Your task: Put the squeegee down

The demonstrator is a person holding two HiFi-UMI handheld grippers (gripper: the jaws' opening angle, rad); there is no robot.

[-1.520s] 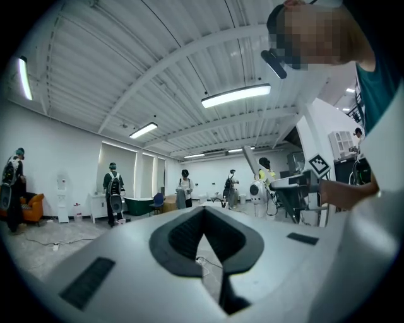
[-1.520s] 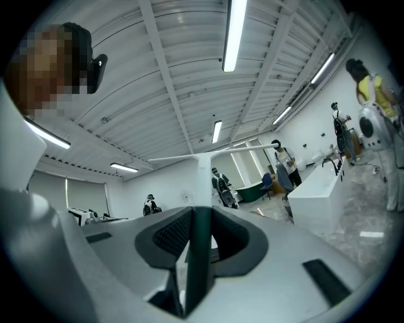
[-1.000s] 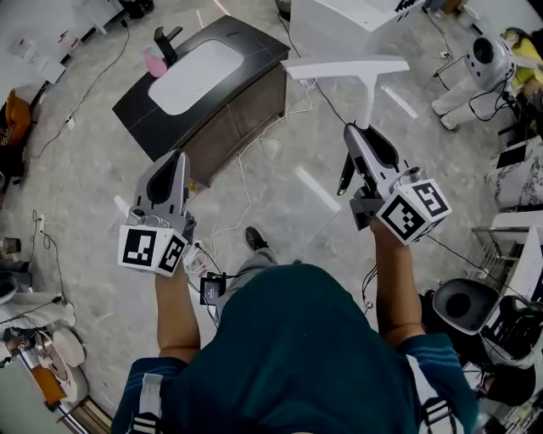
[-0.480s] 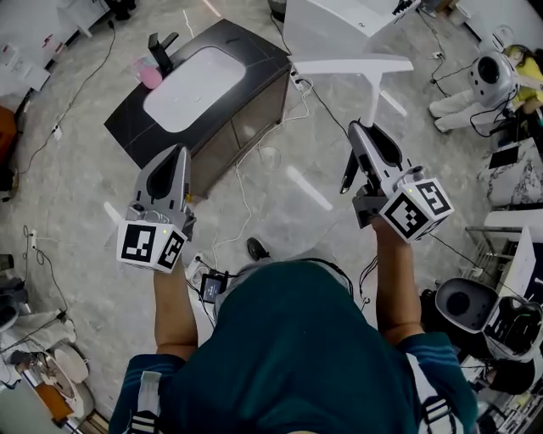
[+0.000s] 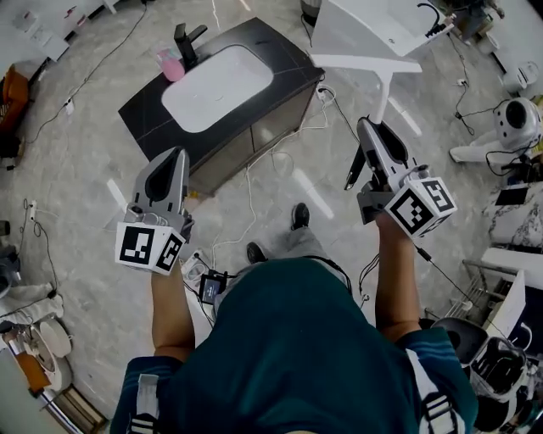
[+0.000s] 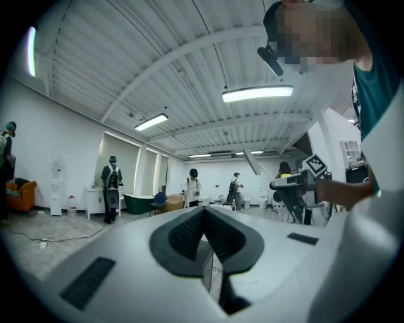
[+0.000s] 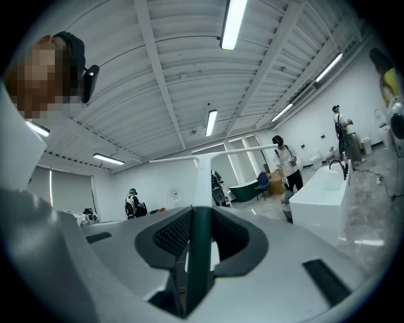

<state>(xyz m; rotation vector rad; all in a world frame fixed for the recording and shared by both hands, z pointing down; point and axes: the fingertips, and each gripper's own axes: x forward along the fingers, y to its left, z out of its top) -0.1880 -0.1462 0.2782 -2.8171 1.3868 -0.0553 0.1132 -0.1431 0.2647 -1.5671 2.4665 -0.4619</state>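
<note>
Squeegee (image 5: pixel 366 63) shaft partly buried in right claw (image 5: pixel 367 127)

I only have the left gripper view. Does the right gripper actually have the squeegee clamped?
Observer: Yes. In its own view the right gripper is shut on the squeegee's dark handle.
Operator: What's near the blade?
Observer: Head view: the blade sits over the near edge of a white bathtub.
Operator: Other places to put it down?
Observer: A dark sink cabinet stands ahead of the left gripper, with a pink bottle by the tap.
</note>
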